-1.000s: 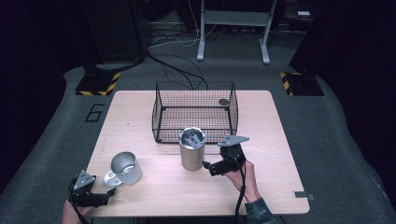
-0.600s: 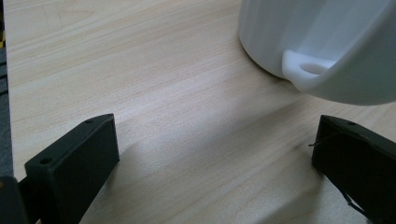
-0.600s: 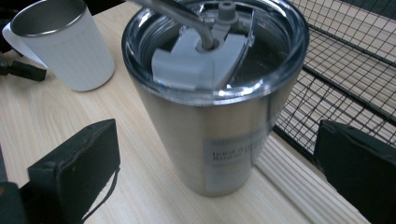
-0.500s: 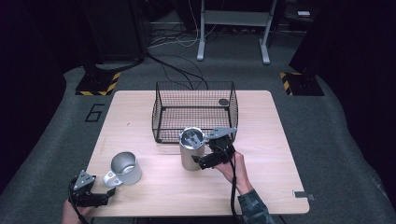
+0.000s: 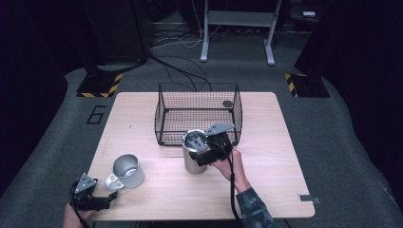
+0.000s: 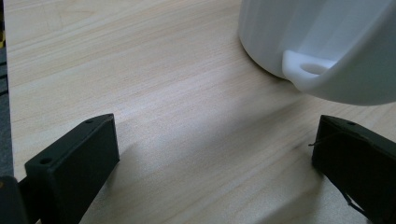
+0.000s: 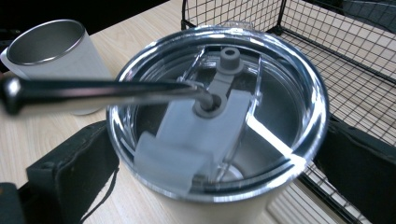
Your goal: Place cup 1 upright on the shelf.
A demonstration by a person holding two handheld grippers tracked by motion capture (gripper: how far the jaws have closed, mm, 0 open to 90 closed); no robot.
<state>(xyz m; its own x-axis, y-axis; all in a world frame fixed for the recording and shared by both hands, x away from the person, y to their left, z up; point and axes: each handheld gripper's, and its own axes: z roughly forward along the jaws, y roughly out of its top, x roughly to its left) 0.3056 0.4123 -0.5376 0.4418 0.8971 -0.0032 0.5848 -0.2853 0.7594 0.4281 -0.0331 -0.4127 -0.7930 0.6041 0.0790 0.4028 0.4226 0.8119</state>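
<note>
Right gripper (image 5: pixel 203 153) has advanced; fingers (image 7: pixel 70 172) flank tumbler (image 7: pixel 215 121).

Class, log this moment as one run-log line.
right gripper: open, jaws either side of lidded tumbler | left gripper: open near white cup | wire basket: behind tumbler

The lidded tumbler (image 5: pixel 195 152) stands before the basket (image 5: pixel 164 114), right of the cup (image 5: pixel 127 170).

Pale tabletop (image 5: pixel 266 142), dark gear.
I see a silver tumbler (image 5: pixel 192 159), white mug (image 5: pixel 127 172), black wire basket (image 5: pixel 197 114), and black tools.
</note>
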